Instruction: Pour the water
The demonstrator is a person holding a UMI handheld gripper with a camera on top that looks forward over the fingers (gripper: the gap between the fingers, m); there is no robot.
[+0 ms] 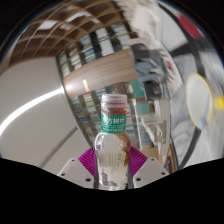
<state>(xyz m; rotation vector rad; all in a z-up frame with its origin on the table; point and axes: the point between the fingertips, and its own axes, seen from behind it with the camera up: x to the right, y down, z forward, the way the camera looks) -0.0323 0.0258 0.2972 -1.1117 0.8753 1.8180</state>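
Gripping clear bottle, green label, writing unreadable; jaws clamped.

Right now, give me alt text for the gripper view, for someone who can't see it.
A clear plastic water bottle with a green label and white cap stands upright between the gripper's two purple-padded fingers, which appear to press on it. Behind it, a tilted, blurred indoor room.

Clear plastic water bottle with white cap and green label bearing white lettering, purple pads on pale grey gripper fingers either side of it, brown-and-white grid ceiling beyond
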